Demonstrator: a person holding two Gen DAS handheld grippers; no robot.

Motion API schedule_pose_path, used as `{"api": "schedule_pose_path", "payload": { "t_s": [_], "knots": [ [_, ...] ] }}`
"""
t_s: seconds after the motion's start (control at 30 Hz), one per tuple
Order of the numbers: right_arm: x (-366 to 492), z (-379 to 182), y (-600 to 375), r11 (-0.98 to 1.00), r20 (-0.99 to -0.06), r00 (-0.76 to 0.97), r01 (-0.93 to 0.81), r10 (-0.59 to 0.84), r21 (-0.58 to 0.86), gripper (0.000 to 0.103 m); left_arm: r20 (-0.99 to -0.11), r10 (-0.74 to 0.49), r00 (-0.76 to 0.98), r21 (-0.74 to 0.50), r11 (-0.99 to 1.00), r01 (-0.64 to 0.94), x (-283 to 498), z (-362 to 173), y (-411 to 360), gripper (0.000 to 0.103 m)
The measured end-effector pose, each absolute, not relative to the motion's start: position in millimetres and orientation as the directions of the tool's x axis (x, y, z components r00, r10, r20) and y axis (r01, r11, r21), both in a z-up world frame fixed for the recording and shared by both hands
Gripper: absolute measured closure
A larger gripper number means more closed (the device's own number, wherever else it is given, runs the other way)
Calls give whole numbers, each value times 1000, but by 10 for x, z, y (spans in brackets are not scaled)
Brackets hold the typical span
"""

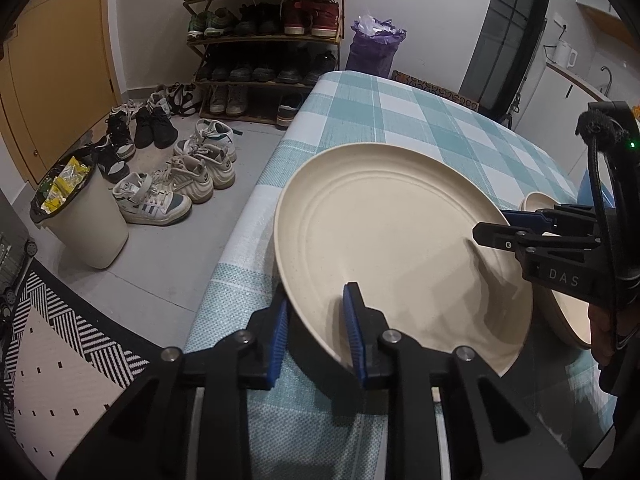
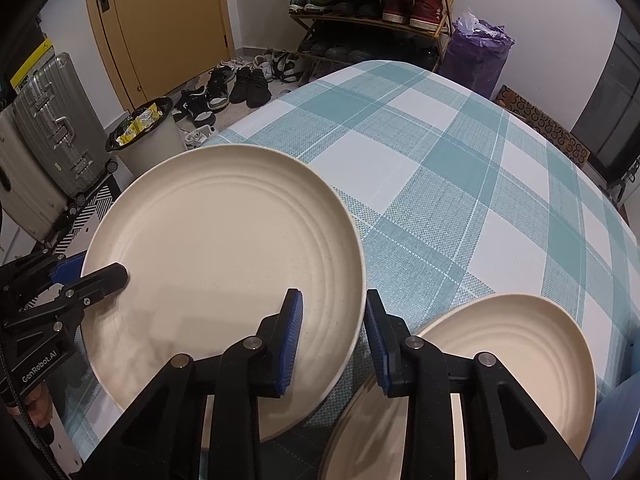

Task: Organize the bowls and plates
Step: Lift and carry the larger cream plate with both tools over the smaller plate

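- Large cream ridged plate (image 2: 224,264): both claws, left gripper (image 1: 316,332) and right gripper (image 2: 332,340), clamp its rim.
- Smaller cream plate (image 2: 520,364) at four o'clock, unstacked; stacking remains.

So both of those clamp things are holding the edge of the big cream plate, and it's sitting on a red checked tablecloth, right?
Not quite: the tablecloth is teal and white checked, not red, as the right wrist view shows. The rest holds: the left gripper and right gripper each straddle the rim of the big cream plate.
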State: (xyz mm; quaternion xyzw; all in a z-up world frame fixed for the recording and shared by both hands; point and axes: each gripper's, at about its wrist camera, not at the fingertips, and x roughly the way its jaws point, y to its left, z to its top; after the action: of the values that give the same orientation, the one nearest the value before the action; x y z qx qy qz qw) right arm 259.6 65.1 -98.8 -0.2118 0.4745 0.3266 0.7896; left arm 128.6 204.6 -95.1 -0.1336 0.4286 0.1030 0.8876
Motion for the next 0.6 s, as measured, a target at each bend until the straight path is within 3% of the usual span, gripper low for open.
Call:
{"api": "schedule_pose_path", "payload": {
  "t_s": [0.6],
  "knots": [
    [2505,-681,517,707,-856,383,-707,348,-29,71,-758,76,648,-139,952,-273,1187,-682,1959,78]
  ]
}}
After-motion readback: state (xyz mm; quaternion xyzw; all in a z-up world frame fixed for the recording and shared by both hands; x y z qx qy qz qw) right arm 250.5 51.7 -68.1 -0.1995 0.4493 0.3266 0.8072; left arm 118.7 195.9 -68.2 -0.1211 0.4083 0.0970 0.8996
